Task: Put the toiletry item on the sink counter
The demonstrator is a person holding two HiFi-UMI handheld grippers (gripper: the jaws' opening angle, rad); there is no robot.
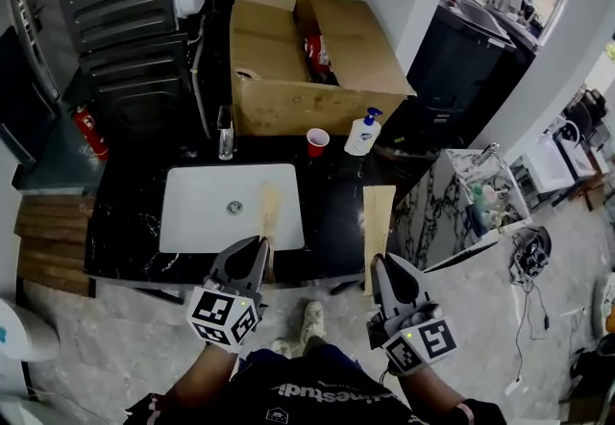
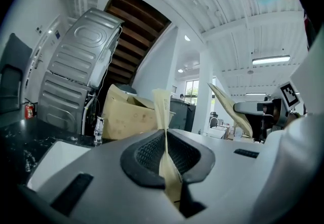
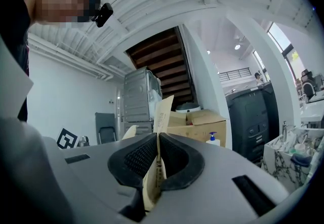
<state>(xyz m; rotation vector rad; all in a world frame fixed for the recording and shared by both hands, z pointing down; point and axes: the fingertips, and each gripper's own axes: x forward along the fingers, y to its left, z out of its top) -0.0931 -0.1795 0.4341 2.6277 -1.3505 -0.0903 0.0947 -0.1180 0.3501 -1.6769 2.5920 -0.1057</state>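
Each gripper holds a flat tan paper packet in front of the black marble sink counter (image 1: 332, 212). My left gripper (image 1: 258, 246) is shut on one packet (image 1: 269, 210), which stands up over the white basin's (image 1: 207, 207) front right corner. My right gripper (image 1: 379, 262) is shut on a wider packet (image 1: 377, 219) over the counter's right end. In the left gripper view the packet (image 2: 162, 109) is pinched edge-on between the pads (image 2: 150, 153). The right gripper view shows the same hold on its packet (image 3: 163, 112).
An open cardboard box (image 1: 312, 67) stands at the back of the counter. In front of it are a red cup (image 1: 317, 140), a pump soap bottle (image 1: 363, 133) and a small clear bottle (image 1: 225, 135). A marble-patterned stand (image 1: 461, 207) with bottles is at the right. My shoes (image 1: 309, 322) are below.
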